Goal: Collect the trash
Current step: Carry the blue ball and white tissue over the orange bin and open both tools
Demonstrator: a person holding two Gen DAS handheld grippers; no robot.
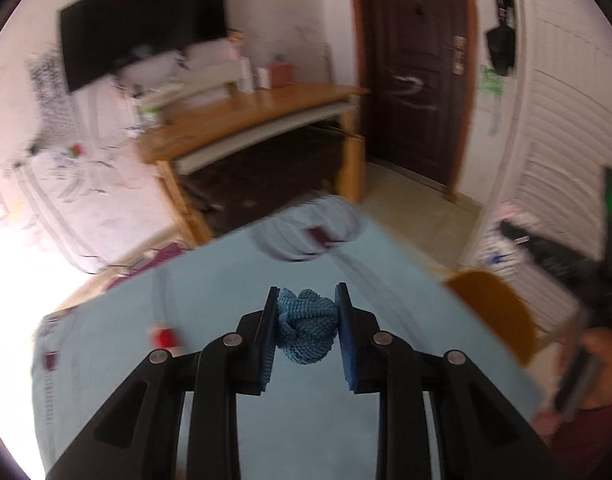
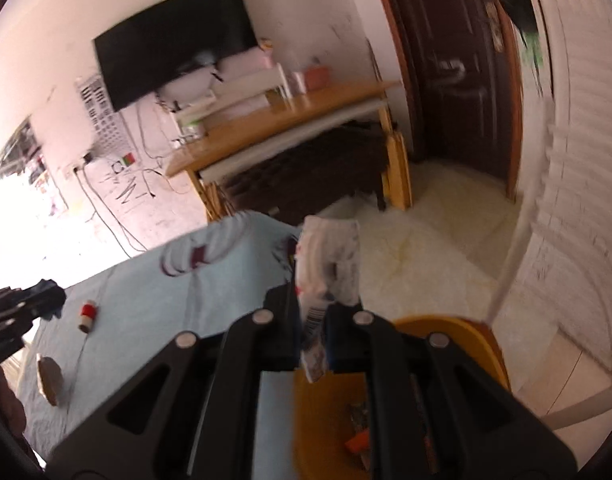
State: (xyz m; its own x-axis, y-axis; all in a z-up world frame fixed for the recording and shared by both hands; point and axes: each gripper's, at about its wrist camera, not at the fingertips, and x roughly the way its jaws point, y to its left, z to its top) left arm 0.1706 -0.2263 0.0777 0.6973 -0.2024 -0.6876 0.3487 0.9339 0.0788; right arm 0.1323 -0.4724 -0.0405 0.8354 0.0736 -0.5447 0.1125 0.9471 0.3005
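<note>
Blue cloth pinched between left tongs, wrapper between right tongs

Wooden desk: black television on wall above; dark door just right; red thread spool well nearer, on blue cloth.

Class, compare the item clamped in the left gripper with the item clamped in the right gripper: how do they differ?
The blue cloth is knitted and bunched into a ball; the white wrapper is flat, crumpled, printed with a barcode. The cloth sits over the blue table; the wrapper hangs above the yellow bin. Both are pinched between jaws.
</note>
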